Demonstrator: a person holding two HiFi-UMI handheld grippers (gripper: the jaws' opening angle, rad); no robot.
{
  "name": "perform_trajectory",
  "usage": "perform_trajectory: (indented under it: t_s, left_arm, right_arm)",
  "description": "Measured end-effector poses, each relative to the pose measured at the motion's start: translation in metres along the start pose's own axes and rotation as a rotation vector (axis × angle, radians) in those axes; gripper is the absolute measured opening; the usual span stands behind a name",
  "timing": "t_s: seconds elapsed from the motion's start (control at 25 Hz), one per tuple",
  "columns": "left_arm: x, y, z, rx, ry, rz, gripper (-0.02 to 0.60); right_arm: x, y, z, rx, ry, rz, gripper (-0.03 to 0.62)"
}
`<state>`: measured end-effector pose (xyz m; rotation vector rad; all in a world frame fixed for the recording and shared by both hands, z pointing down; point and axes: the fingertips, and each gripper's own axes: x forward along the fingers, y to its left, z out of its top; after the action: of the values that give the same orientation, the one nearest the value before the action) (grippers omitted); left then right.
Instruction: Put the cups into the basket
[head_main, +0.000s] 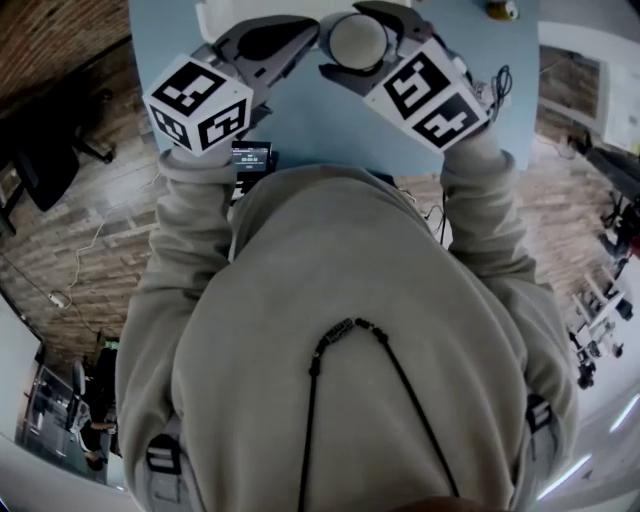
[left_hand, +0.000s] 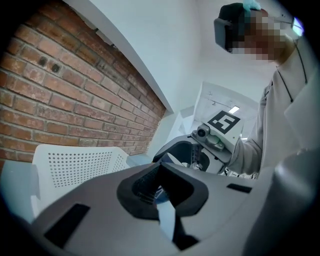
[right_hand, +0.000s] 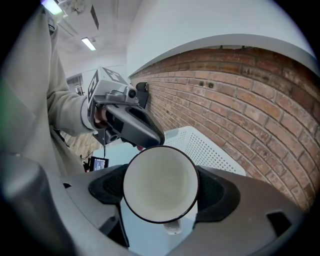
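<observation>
Right now my right gripper (right_hand: 161, 190) clamps a white dark-rimmed cup (right_hand: 159, 180) by its sides, while my left gripper (left_hand: 159, 192) sits closed on nothing near the white perforated basket (left_hand: 75, 162).

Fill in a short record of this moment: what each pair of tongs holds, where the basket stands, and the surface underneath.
Right tongs: shut on a white cup, which has a dark rim and its open mouth facing the camera
Left tongs: shut, nothing between them
Basket: white, perforated, on the table in front of the brick wall
Table: light blue
Task state: cup not yet in the basket
</observation>
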<state>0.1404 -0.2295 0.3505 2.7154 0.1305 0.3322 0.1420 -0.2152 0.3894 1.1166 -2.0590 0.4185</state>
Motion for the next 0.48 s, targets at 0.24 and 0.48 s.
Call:
perform_trajectory:
  t_s: [0.24,0.48]
  left_arm:
    - [0.008,0.036,0.01,-0.012,-0.031,0.025,-0.002]
    - [0.02,0.093,0.015,-0.036,-0.029,0.078,-0.002]
  right_arm:
    - [0.027,-0.034,0.009,-0.023,0.012,0.013,0.4]
    - [0.086,-0.074,-0.001,-0.007,0.046,0.06,0.4]
